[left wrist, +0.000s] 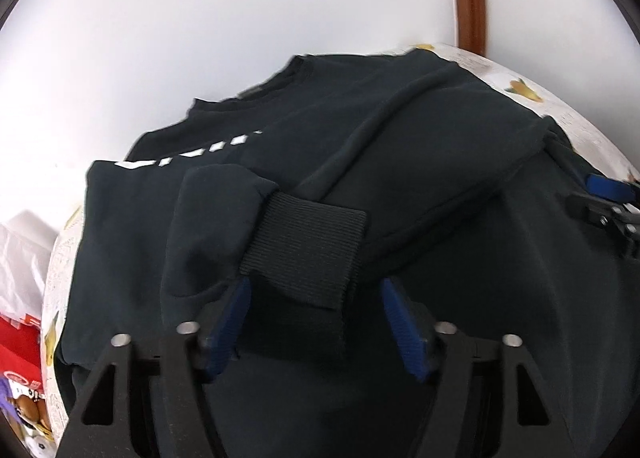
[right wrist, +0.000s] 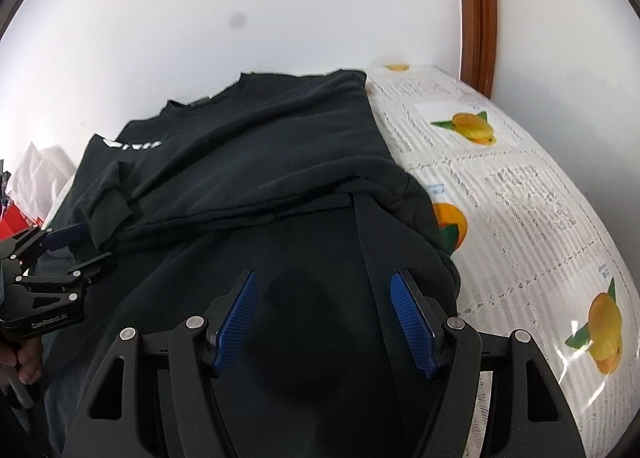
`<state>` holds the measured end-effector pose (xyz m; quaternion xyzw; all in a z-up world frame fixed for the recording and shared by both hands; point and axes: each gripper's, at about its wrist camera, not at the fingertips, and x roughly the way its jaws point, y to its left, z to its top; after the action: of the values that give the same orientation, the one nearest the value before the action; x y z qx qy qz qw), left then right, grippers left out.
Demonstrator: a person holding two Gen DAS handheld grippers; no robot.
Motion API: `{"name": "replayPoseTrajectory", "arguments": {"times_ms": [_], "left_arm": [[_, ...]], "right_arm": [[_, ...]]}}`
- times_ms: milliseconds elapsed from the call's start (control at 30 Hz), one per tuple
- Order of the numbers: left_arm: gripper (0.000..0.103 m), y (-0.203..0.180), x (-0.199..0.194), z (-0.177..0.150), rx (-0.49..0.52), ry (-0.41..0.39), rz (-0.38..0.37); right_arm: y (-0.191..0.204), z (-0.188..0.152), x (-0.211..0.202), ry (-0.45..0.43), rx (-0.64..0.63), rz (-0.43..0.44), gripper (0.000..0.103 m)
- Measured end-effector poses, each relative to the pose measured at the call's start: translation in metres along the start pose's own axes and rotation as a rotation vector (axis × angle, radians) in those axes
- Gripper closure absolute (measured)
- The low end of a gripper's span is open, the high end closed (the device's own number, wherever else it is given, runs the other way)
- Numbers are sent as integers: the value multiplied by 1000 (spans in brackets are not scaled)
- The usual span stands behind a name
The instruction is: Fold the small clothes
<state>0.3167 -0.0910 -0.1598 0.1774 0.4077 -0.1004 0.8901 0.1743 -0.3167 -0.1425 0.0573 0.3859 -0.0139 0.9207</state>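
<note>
A black sweatshirt with white lettering lies on the table, both sleeves folded across its body. Its ribbed cuff rests on top, and its lower end reaches between the blue pads of my left gripper. The left pad is at the cuff's edge, while the right pad stands clear of it, so the jaws are open. In the right wrist view the sweatshirt fills the middle. My right gripper hangs open just above its lower part with only flat fabric below. The left gripper shows at the left there.
The table wears a white tablecloth printed with text and yellow fruit, bare on the right. Behind it are a white wall and a brown wooden frame. A white bag and a red box sit at the left. A hand holds the left gripper.
</note>
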Motion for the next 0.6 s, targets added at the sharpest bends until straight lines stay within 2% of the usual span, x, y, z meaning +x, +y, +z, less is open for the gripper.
{"name": "replayPoseTrajectory", "arguments": {"times_ms": [67, 133, 167, 200, 333, 500, 600], "left_arm": [[57, 7, 1, 1, -42, -9, -10], [74, 13, -1, 2, -58, -8, -65], [79, 15, -2, 2, -58, -2, -91], [94, 17, -4, 2, -64, 2, -115], [94, 42, -21, 2, -144, -22, -155], [94, 103, -52, 1, -264, -100, -119], [94, 137, -56, -3, -315, -96, -100]], "right_arm": [[2, 0, 0, 1, -12, -13, 34], [3, -1, 1, 3, -20, -16, 34], [2, -1, 1, 5, -19, -14, 33], [2, -1, 2, 7, -18, -14, 33], [3, -1, 2, 9, -26, -25, 33], [8, 0, 4, 16, -51, -58, 33], [8, 0, 4, 16, -58, -66, 33]]}}
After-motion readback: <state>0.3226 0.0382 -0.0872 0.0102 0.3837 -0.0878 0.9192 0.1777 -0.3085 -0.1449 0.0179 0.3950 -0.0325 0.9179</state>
